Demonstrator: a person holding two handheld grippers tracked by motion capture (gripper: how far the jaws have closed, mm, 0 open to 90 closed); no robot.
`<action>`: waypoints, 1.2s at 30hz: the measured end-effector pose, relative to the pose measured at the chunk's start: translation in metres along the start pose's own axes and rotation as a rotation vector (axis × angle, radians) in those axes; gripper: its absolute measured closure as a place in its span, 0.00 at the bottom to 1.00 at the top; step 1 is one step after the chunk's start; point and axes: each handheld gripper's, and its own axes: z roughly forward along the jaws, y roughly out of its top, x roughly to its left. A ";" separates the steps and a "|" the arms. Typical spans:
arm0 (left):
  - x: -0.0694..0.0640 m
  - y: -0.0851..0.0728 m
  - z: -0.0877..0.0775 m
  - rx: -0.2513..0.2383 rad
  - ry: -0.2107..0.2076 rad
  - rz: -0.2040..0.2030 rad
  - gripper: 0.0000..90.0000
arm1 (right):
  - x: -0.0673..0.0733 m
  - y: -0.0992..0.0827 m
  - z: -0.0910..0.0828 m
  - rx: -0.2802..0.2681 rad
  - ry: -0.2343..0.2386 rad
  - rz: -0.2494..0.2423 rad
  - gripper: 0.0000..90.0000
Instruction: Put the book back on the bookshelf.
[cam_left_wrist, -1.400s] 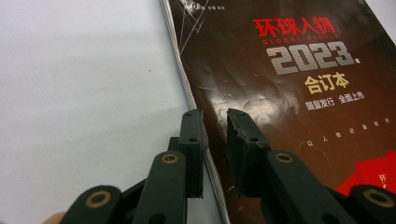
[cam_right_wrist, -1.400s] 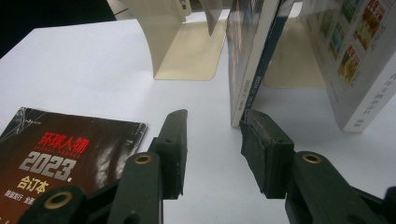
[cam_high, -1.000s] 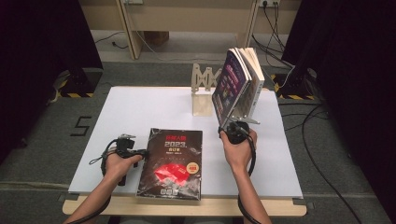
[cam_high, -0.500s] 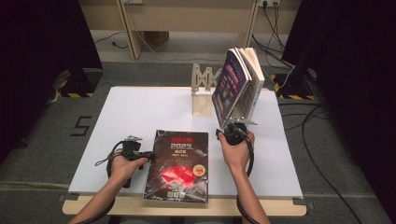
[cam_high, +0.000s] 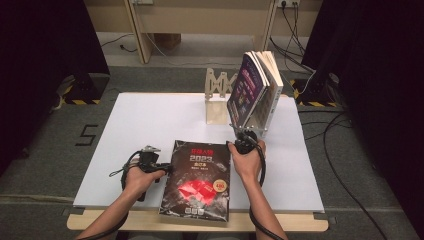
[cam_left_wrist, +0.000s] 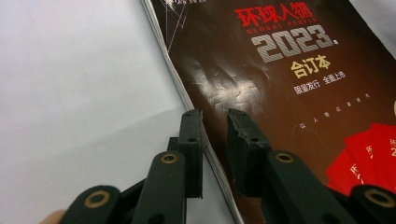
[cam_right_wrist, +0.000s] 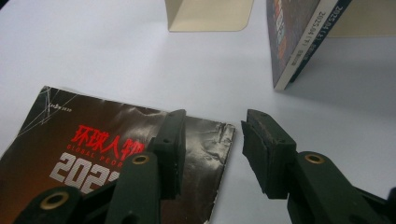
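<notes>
Since a second ago, our dark magazine (cam_high: 197, 182) has slid a little toward the right across the white tabletop (cam_high: 150, 120), and our right hand has dropped from the leaning books down beside the magazine's far right corner. The magazine lies flat, cover up, near the front edge of the tabletop between our two hands.

Our left tongs (cam_left_wrist: 215, 140) sit at the magazine's left edge with only a narrow gap between the jaws; the edge of the pages runs into that gap, but we cannot tell whether the pads press on it. Our right tongs (cam_right_wrist: 212, 140) have just been opening and now stand apart over the creased top corner of the cover, one jaw above the cover and the other above bare tabletop, with nothing gripped.

Behind them, the leaning books (cam_high: 255, 90) rest against a wooden bookend (cam_high: 218, 97), well apart from the magazine.
</notes>
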 end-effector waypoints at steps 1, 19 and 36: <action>-0.001 0.000 0.000 0.003 -0.004 0.002 0.84 | -0.001 0.000 0.001 0.004 0.000 0.002 0.65; -0.013 0.000 0.005 0.009 -0.022 0.021 0.83 | -0.011 0.000 0.011 0.048 -0.011 0.023 0.64; -0.014 0.000 0.005 0.010 -0.024 0.021 0.83 | -0.019 0.002 0.025 0.097 0.000 0.040 0.61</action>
